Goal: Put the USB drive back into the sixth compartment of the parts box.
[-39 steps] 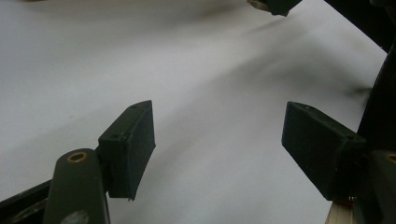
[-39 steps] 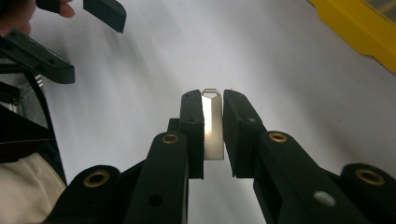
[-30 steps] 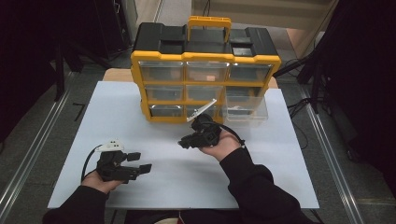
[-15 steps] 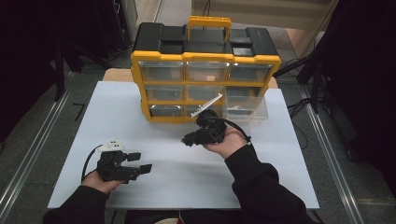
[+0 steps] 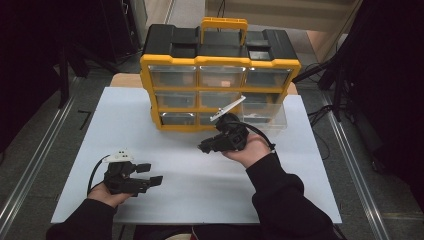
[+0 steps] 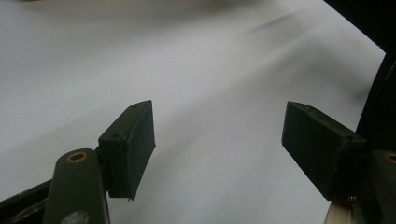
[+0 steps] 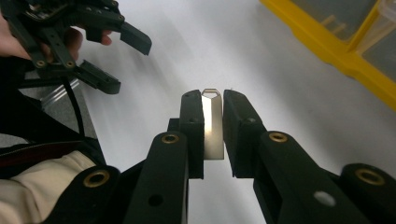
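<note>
Nearest you, your left gripper (image 5: 150, 174) rests low over the white table (image 5: 190, 200) at its near left, jaws spread wide with nothing between them. Farther in, your right gripper (image 5: 206, 148) is lifted above the middle of the table, its jaws pinched on a small flat metal piece (image 7: 213, 122); the silver strip stands upright between the pads, its pointed tip poking just past them. Behind that hand stands the yellow and black drawer cabinet (image 5: 220, 80), one clear drawer (image 5: 265, 116) at its lower right pulled out.

Parted black jaws over white table (image 6: 210, 70)
</note>
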Available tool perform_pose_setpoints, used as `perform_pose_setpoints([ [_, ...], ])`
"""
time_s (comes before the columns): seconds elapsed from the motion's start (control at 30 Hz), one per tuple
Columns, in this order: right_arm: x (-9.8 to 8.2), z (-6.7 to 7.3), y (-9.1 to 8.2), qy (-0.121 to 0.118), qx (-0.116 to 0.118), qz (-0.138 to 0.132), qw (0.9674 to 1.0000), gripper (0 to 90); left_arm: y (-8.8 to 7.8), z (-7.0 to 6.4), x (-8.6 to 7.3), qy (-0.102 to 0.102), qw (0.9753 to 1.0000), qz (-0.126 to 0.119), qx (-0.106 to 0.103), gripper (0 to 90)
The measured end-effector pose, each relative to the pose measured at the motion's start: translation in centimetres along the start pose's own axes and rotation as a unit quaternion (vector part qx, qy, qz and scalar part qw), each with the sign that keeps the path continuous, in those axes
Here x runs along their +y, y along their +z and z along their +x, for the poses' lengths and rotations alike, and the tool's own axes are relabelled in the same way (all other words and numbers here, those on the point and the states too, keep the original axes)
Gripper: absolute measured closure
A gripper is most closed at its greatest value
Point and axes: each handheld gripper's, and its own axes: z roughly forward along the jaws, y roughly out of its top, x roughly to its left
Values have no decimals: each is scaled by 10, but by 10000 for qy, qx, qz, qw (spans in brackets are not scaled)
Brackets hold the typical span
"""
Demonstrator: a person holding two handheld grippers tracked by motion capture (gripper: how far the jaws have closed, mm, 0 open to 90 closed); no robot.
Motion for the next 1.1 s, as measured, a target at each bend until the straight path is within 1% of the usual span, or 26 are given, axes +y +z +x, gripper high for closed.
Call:
perform_pose_setpoints([
  [0.17, 0, 1, -8, -21, 1, -10, 10000, 763, 0, 0, 0, -4, 10000, -1, -4, 268],
  [0.4, -1, 1, -18, 15, -14, -24, 10000, 763, 0, 0, 0, -19, 10000, -11, 7, 268],
  [0.7, -1, 0, -36, 43, -74, -158, 9998, 763, 0, 0, 0, -28, 10000, -15, -7, 268],
  [0.93, -1, -2, -44, 78, -108, -224, 9997, 763, 0, 0, 0, -15, 10000, -14, -7, 268],
  [1.1, -1, -3, -46, 58, -136, -269, 9995, 763, 0, 0, 0, -7, 10000, -5, -4, 268],
])
